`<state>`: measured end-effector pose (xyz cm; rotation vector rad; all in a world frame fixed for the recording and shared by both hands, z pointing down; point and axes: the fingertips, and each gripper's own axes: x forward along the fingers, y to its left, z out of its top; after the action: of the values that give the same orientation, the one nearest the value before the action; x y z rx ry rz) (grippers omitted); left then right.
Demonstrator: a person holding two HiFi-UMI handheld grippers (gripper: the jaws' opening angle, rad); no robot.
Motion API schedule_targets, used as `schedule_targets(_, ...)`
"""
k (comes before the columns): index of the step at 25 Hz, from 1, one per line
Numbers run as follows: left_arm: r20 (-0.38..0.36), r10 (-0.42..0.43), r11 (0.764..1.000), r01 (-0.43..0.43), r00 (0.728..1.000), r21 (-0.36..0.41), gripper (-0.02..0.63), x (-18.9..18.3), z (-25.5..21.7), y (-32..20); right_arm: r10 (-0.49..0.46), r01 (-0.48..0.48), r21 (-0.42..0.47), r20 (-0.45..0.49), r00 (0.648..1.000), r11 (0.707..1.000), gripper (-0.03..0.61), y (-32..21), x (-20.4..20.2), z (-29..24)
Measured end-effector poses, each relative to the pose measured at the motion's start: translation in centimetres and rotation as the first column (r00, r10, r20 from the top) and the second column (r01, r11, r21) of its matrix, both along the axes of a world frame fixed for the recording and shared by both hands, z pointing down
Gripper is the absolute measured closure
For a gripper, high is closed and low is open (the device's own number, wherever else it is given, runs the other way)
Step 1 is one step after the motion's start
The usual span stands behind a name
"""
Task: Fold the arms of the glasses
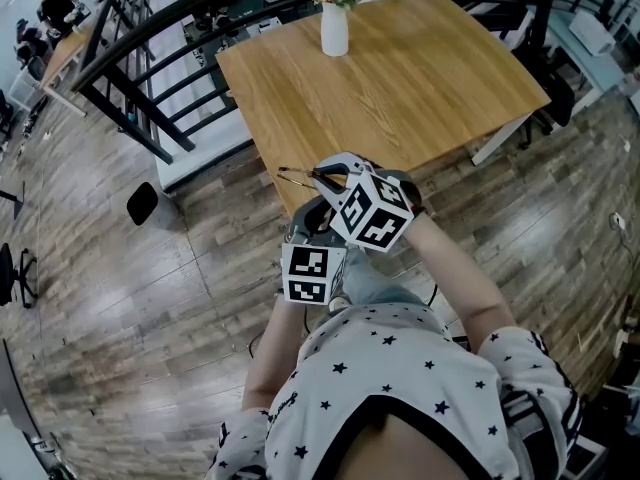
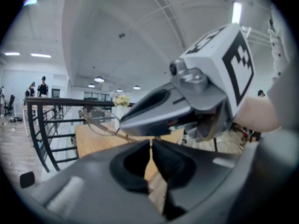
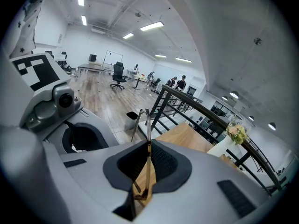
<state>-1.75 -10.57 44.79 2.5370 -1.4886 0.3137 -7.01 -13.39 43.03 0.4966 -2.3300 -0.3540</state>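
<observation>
Thin-framed glasses are held in the air over the near edge of the wooden table. My right gripper is shut on them; in the right gripper view the frame runs between the pads and one arm sticks out past the tips. My left gripper sits just below and behind the right one. In the left gripper view its jaws are closed where the thin arm ends, with a lens further out and the right gripper directly above.
A white vase with flowers stands at the table's far edge. A black railing runs along the left of the table. A small black bin stands on the wood floor to the left.
</observation>
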Motion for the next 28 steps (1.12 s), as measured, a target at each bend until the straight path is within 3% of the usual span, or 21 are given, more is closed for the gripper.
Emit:
schedule_targets(18,-0.075,-0.055,0.998,0.052,0.996,-0.042,0.59,-3.1,0.9,2.0,0.057,-0.058,0.038,0.008,0.998,0.998,0.558,-2.0,1.1,-0.8)
schedule_targets(28,-0.085,-0.067,0.996,0.062,0.994,-0.068,0.539,-4.3,2.0,3.3,0.11,-0.111,0.068,0.023,0.994,0.991,0.558,-4.1,2.5,-1.8)
